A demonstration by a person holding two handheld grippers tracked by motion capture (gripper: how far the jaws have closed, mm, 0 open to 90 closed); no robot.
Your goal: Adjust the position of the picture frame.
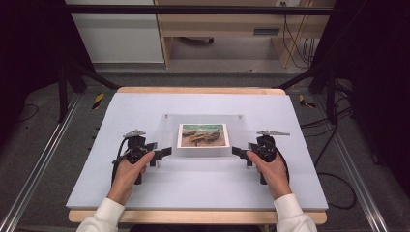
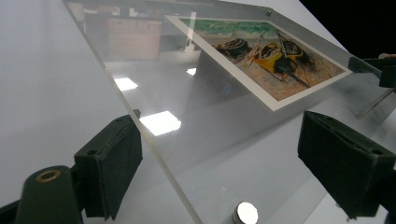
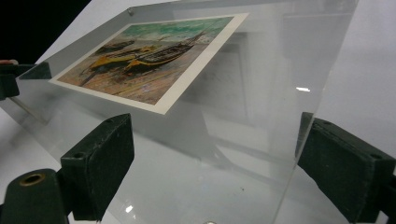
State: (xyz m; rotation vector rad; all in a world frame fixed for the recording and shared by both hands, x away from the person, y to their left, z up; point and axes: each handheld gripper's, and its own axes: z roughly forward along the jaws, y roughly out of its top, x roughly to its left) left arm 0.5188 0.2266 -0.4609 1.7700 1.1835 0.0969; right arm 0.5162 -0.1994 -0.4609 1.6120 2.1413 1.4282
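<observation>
**A:** Where's the piece they're working on?

**B:** The clear acrylic frame panel with the printed picture of beached boats [image 1: 203, 135] lies flat near the middle of the pale lavender table mat [image 1: 145, 106], with small metal studs at its corners. One stud [image 2: 246, 212] sits right at the near corner in the left gripper view.

**A:** And the grippers?

**B:** One on each side. The left gripper [image 1: 163, 152] is at the panel's left edge, the right gripper [image 1: 238, 152] at its right edge. In each gripper view the two black jaws stand wide apart with the panel's edge running between them, and no pad presses on the acrylic. So both are released, holding nothing.

**A:** Which step is that, then?

**B:** I'd judge it as the line-up before a two-handed grasp: both hands are set level at opposite edges, and the squeeze is not yet made.

**A:** What does the next move need?

**B:** Probably closing both pairs of jaws evenly on the thin edges, clear of the picture, then lifting together so the slick panel doesn't tilt or slip.

**A:** Anything else around?

**B:** Beyond the table, a grey floor with cables and a wooden desk [image 1: 222, 24].
</observation>
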